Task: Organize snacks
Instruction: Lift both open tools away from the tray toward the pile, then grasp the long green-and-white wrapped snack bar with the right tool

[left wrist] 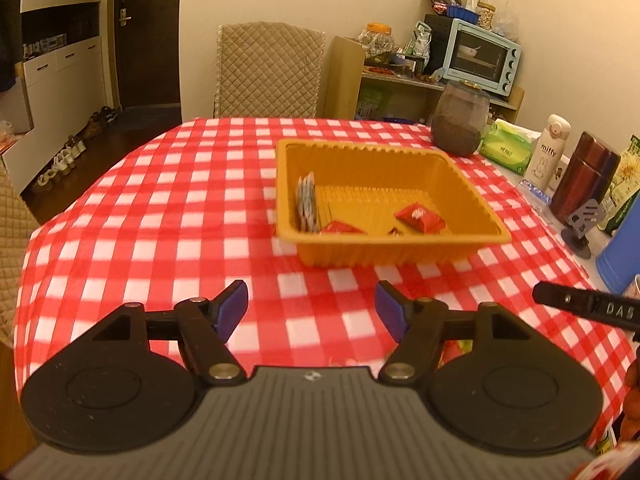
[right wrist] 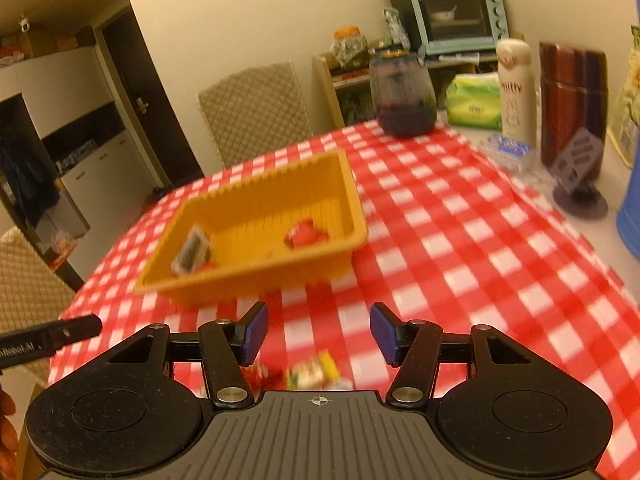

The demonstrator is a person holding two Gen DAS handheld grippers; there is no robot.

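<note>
An orange plastic tray sits mid-table on the red checked cloth. Inside it, grey-white packets stand against the left wall, and two red packets lie on the floor. My left gripper hovers over the cloth just short of the tray, open, nothing between its blue pads. My right gripper is likewise open and holds nothing, with the tray ahead to its left. Loose yellow and red snack packets lie on the cloth under its fingers, blurred. Each view catches the other gripper's black fingertip at its side edge.
Along the table's right side stand a dark glass jar, a green tissue pack, a white bottle, a maroon flask, a small grey stand and a blue container. A quilted chair stands at the far edge.
</note>
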